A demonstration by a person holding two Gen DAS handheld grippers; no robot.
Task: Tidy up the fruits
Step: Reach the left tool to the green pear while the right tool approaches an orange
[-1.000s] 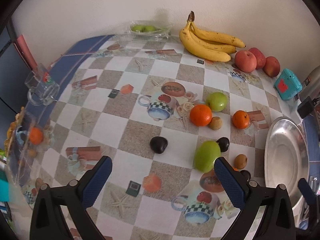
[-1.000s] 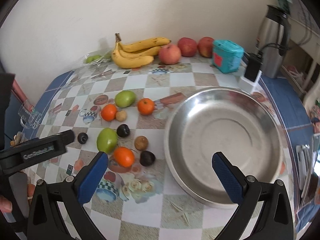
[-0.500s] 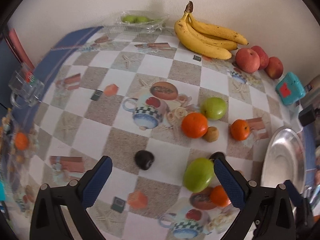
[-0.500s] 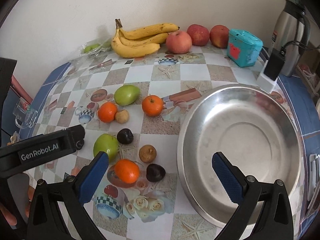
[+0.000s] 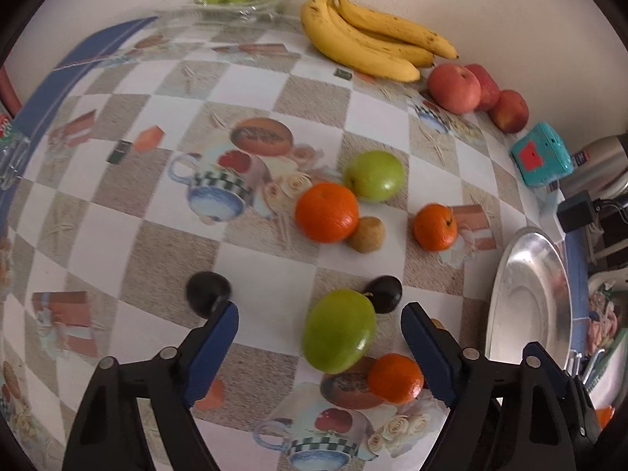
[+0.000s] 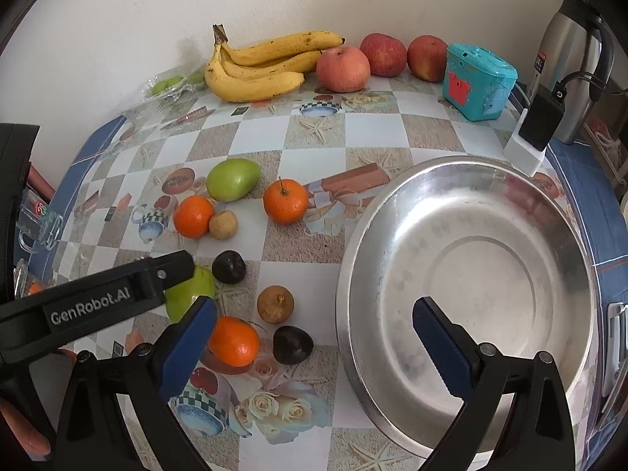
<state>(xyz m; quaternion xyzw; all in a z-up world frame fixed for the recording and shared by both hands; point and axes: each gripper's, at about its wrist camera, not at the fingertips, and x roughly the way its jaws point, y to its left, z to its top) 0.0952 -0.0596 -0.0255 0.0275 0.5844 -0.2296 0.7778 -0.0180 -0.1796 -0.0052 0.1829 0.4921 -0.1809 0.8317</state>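
Observation:
My left gripper (image 5: 318,325) is open, its fingers on either side of a green mango (image 5: 339,336) on the table. An orange (image 5: 395,378) and a dark plum (image 5: 384,293) lie right beside the mango. In the right wrist view the left gripper's finger (image 6: 117,294) covers part of that mango (image 6: 192,292). My right gripper (image 6: 314,333) is open and empty, above the left rim of the steel bowl (image 6: 471,298). More oranges (image 6: 285,201), a green apple (image 6: 232,179), small brown fruits (image 6: 275,304) and plums (image 6: 292,344) lie loose.
Bananas (image 6: 259,64) and red apples (image 6: 343,68) lie along the back wall. A teal box (image 6: 477,82), a charger (image 6: 539,125) and a steel kettle (image 6: 573,62) stand at the back right. A clear packet with green fruit (image 5: 231,0) lies at the back left.
My left gripper has moved forward and down, so the green mango now sits between its fingers. My right gripper has come nearer to the bowl and fruit.

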